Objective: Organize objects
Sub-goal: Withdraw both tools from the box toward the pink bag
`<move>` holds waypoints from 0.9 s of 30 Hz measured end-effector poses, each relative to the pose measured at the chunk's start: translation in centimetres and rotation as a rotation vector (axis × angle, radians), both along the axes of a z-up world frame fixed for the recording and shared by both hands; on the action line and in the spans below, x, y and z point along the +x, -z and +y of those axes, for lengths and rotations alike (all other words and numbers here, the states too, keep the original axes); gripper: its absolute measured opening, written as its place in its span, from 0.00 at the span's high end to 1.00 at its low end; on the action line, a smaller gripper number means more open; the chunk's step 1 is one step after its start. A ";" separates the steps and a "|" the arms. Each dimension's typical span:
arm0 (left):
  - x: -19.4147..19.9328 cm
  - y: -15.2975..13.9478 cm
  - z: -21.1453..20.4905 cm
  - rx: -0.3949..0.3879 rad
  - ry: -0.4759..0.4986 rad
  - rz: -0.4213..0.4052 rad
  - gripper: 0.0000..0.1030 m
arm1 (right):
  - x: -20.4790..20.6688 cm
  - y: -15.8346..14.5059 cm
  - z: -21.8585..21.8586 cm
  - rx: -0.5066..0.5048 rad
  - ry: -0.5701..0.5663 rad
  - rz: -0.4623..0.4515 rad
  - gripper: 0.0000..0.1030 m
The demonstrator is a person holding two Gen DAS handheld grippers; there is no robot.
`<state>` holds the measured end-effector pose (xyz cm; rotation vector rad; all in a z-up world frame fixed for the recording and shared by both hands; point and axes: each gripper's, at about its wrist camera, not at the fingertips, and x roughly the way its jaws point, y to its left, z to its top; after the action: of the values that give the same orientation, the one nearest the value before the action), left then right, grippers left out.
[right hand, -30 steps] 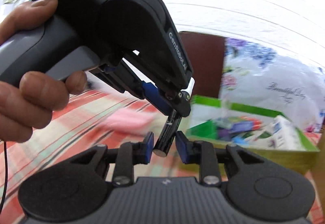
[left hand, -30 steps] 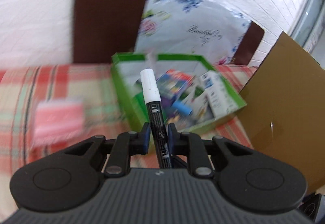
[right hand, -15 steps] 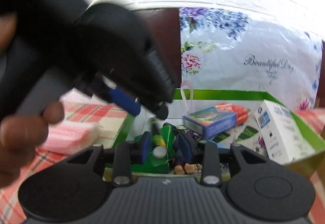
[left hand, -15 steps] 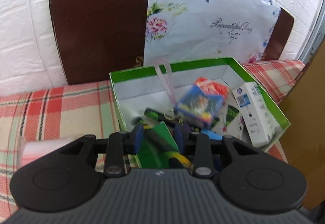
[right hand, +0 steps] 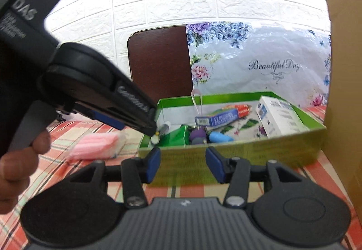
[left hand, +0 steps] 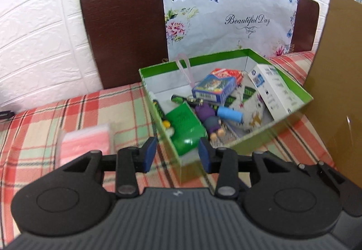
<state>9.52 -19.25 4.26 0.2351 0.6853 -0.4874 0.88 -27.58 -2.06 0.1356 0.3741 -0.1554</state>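
Both claws empty, hanging over the green box

Left claw (left hand: 177,155) and right claw (right hand: 183,165) are each partway apart and opening, nothing between the pads. The green box (left hand: 280,134) sits on the plaid cover (left hand: 67,114), stuffed with a marker (left hand: 161,115) along its left wall, a blue card pack (left hand: 213,88), a white carton (left hand: 275,91) and a purple doll (left hand: 209,121). A pink packet (left hand: 84,144) lies just left of the box.
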 end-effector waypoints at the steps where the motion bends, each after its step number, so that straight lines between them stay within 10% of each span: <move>1: -0.5 0.1 0.3 0.003 -0.004 0.003 0.56 | -0.4 0.0 0.1 0.005 -0.001 0.006 0.55; 27: -4.6 2.5 10.0 0.050 -0.197 -0.009 0.34 | -3.7 -1.2 4.8 0.030 -0.073 0.044 0.45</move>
<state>4.93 -9.30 1.77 0.2143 0.7042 -0.2813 -2.87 -22.78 -0.81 0.1480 0.4253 -0.0809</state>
